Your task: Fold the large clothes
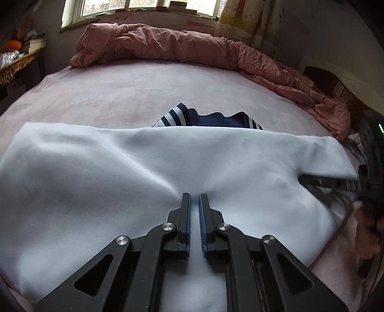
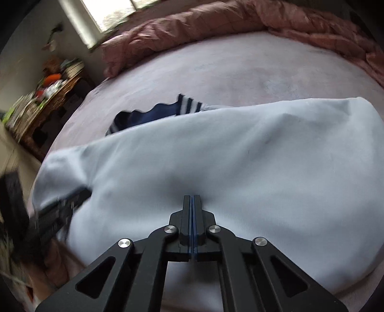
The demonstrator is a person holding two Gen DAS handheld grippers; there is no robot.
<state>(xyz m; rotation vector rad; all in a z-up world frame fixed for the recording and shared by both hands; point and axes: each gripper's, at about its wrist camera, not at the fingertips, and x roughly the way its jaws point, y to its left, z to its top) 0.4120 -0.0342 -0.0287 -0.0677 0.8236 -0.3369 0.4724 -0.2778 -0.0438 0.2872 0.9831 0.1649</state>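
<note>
A large white garment (image 1: 134, 168) lies spread across the near part of a pink bed (image 1: 134, 91), its far edge folded over so that a navy collar with white stripes (image 1: 182, 117) shows just beyond the fold. In the right wrist view the same collar (image 2: 168, 109) sits at the upper left of the white cloth (image 2: 240, 148).

Left gripper (image 1: 195, 199): the jaws stand almost together, a narrow slit remaining between the blue pads (image 1: 202, 230). The tips press into the white cloth, which puckers in creases radiating from them; a thin pinch of fabric appears to be caught at the tips, though the fold itself is too small to confirm. The tool points steeply down at the bed.

Right gripper (image 2: 192, 199): the jaws are fully together, pads meeting along a single blue line. The tips dig into the garment near its middle and the cloth dimples around them; whether fabric is actually nipped between them cannot be told. This tool also points steeply down.

Each gripper shows in the other's view, blurred, at the side edge of the garment: the right gripper (image 1: 331, 183) at the cloth's right margin, the left gripper (image 2: 62, 206) at its left margin. A crumpled pink quilt (image 1: 192, 48) lies along the far side of the bed below a window (image 1: 144, 7)
</note>
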